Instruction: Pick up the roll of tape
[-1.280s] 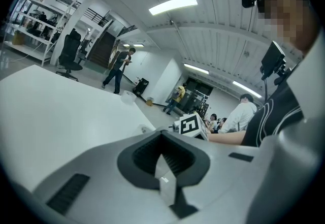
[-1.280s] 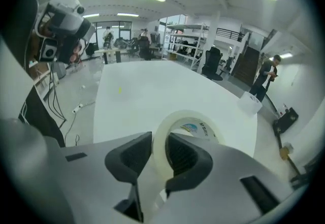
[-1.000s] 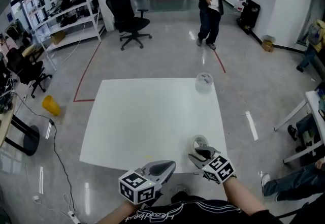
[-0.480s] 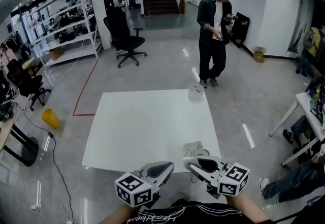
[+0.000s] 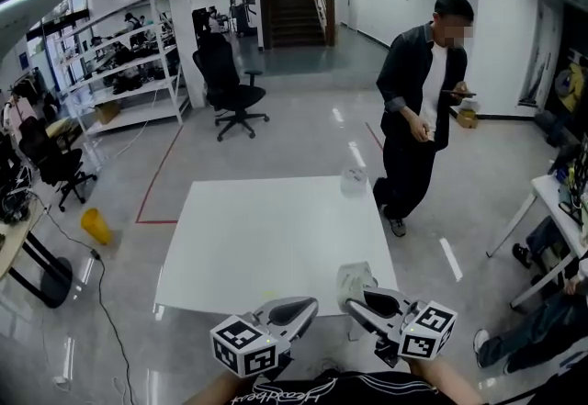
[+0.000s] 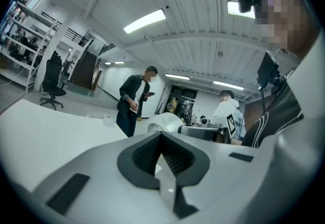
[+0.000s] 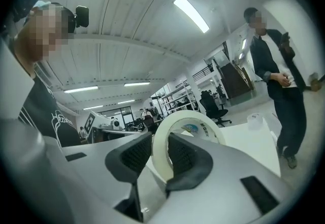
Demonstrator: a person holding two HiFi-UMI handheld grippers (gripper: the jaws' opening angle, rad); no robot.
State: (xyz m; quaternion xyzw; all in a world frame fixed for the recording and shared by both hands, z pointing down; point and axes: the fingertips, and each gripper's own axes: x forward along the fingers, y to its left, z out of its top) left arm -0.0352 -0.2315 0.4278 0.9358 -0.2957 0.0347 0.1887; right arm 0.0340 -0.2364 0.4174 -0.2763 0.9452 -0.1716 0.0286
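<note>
- Left gripper [image 5: 292,309] – jaws drawn together, nothing between them – hangs at the near edge of the square white bench [image 5: 266,229].
- Right gripper [image 5: 363,300] clamps the cream-coloured roll of tape [image 7: 162,147] across its ring – pads inside and outside the band – over the bench's near right edge.
- A small pale translucent object [image 5: 354,181] sits at the far right corner.
- Beyond, a person in a dark jacket [image 5: 418,109] stands on the floor; a black office chair [image 5: 225,82] is farther left.

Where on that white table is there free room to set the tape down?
Most of the white table is bare: its whole left side and middle. A clear container stands at the far right corner; the right gripper, holding the roll of tape, crowds the near right edge.
</note>
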